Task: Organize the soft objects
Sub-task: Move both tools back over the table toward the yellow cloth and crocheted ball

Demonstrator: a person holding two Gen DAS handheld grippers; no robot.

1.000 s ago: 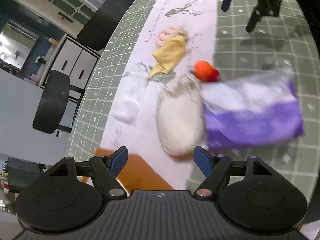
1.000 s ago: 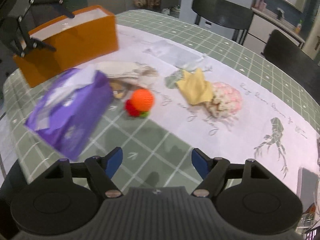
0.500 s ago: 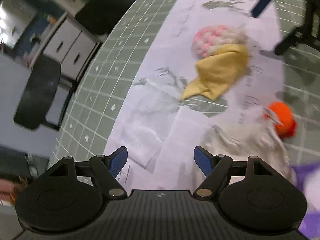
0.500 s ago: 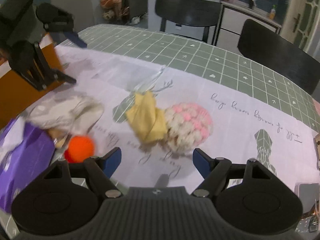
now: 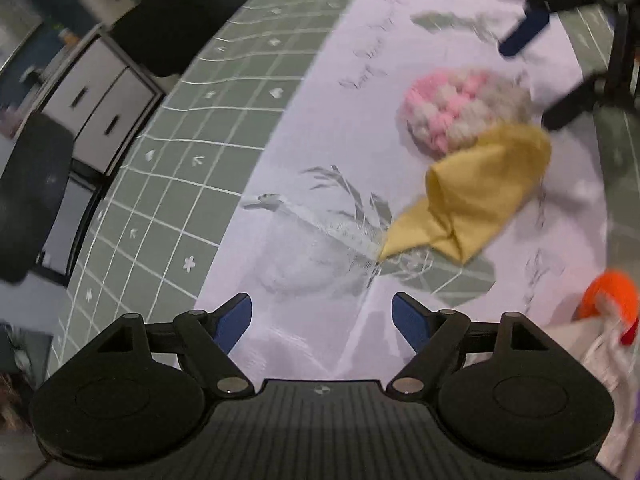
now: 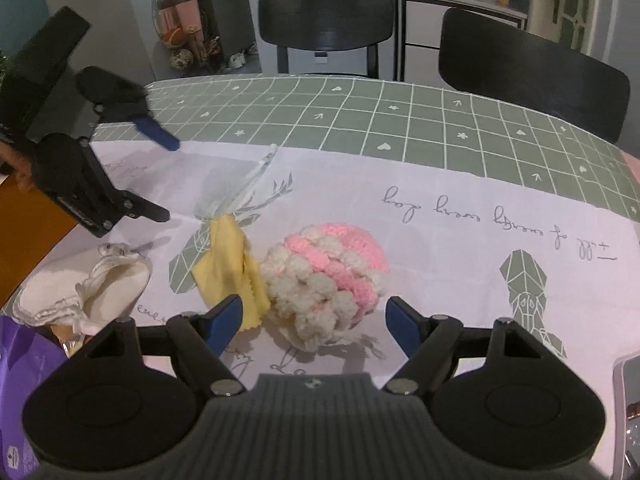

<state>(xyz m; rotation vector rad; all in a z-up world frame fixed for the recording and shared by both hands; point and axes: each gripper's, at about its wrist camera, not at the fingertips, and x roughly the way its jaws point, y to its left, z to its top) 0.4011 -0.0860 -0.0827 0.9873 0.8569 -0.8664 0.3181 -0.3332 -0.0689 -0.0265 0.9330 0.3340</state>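
A pink and white crocheted piece (image 6: pixel 326 278) lies on the white runner (image 6: pixel 460 236), right in front of my open right gripper (image 6: pixel 314 320); it also shows in the left wrist view (image 5: pixel 460 110). A yellow cloth (image 6: pixel 230 270) lies against its left side, and shows in the left wrist view (image 5: pixel 476 200). A clear plastic bag (image 5: pixel 316 252) lies flat just ahead of my open, empty left gripper (image 5: pixel 322 316); it also shows in the right wrist view (image 6: pixel 236 184). An orange ball (image 5: pixel 610 294) sits at the right edge. A white cloth pouch (image 6: pixel 84 294) lies at the left.
A purple packet (image 6: pixel 24 364) lies at the bottom left, and an orange box (image 6: pixel 24 232) stands at the left edge. The green checked tablecloth (image 6: pixel 360 116) covers the round table. Two black chairs (image 6: pixel 326 26) stand behind it. A dark tray edge (image 6: pixel 628 392) shows at the right.
Both grippers have swung away from the purple packet and orange box. The right one has come close to the crocheted piece, the left one over the clear bag. Both stayed open.
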